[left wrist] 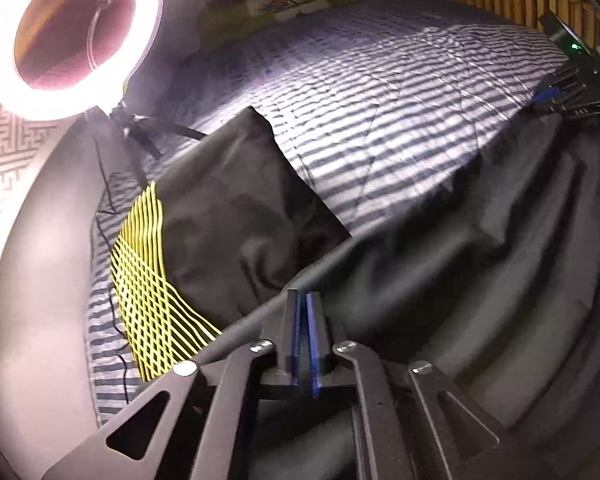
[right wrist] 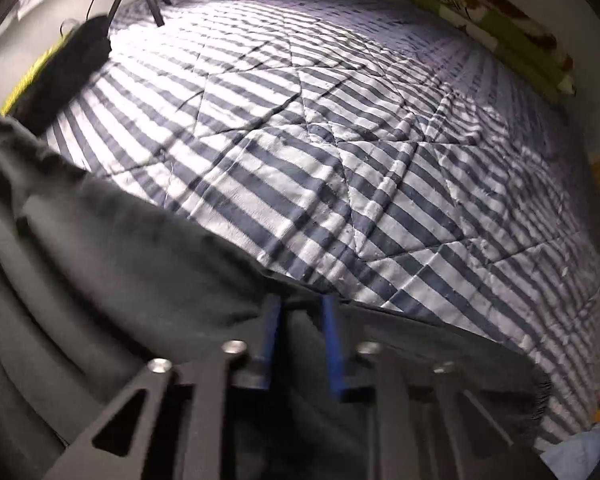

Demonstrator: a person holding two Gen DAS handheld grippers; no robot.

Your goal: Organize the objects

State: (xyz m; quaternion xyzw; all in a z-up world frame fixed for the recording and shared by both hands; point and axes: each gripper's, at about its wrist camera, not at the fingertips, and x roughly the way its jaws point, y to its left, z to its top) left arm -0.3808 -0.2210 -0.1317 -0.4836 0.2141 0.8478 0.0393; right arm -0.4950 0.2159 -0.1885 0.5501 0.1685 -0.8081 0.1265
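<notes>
The black garment (left wrist: 440, 248) lies along the near edge of the striped quilt (right wrist: 340, 140), one part with a yellow pattern (left wrist: 148, 276) turned over. The left gripper (left wrist: 303, 300) pinches its edge, jaws nearly together. The right gripper (right wrist: 302, 308) has fabric between narrow jaws; whether it grips, I cannot tell. Folding looks barely begun.

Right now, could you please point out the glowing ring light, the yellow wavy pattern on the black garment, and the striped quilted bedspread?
Glowing ring light (left wrist: 148, 40): left wrist view, right side of the lit ring.
Yellow wavy pattern (left wrist: 148, 280): left wrist view, middle of the print.
Striped quilted bedspread (right wrist: 360, 140): right wrist view, bare central area.
</notes>
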